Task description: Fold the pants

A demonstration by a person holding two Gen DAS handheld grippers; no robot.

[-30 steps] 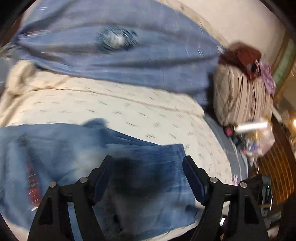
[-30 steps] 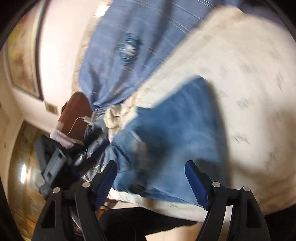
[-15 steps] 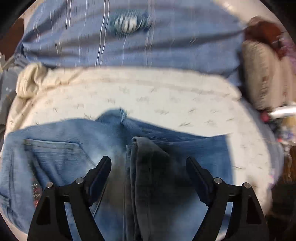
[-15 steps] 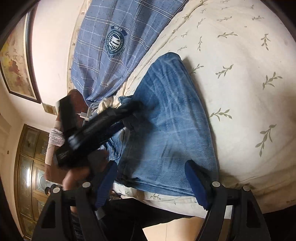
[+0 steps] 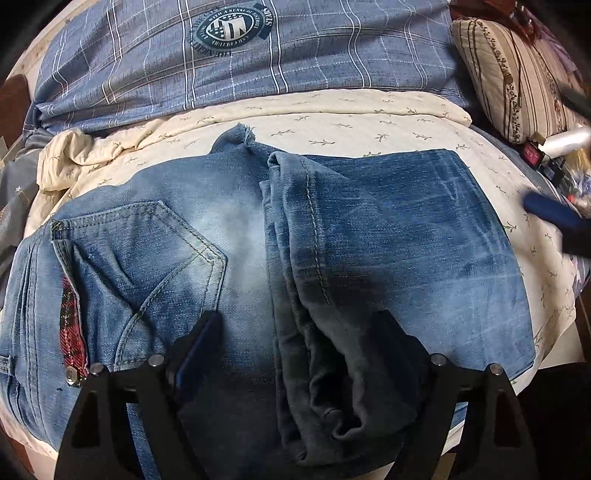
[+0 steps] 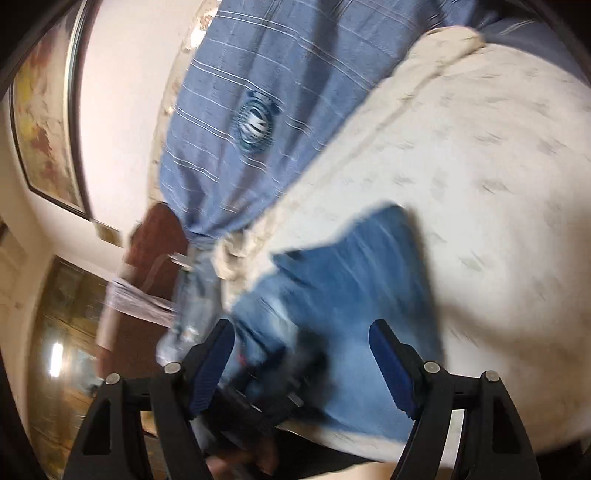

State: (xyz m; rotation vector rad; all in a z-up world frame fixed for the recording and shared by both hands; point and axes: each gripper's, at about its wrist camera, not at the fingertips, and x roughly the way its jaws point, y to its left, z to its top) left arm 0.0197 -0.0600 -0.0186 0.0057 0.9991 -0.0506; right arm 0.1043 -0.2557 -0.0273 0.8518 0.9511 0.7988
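Note:
Blue jeans (image 5: 369, 236) lie folded on a cream leaf-print bedsheet (image 5: 351, 125), back pocket (image 5: 147, 251) at the left and the leg hems doubled over the middle. My left gripper (image 5: 299, 354) is open, low over the jeans, its fingers on either side of the hem fold. In the right wrist view the jeans (image 6: 351, 280) are blurred. My right gripper (image 6: 301, 365) is open above their near end, holding nothing. One blue pad of the right gripper (image 5: 554, 214) shows at the right edge of the left wrist view.
A blue plaid duvet with a round crest (image 5: 229, 26) lies behind the jeans. A striped pillow (image 5: 513, 81) and small clutter (image 5: 554, 155) sit at the right. A framed picture (image 6: 44, 122) hangs on the wall, and the wooden floor (image 6: 55, 369) lies beyond the bed edge.
My left gripper has dropped closer to the jeans and now straddles the folded hems. My right gripper has swung fast, blurring its view, and sits farther from the jeans.

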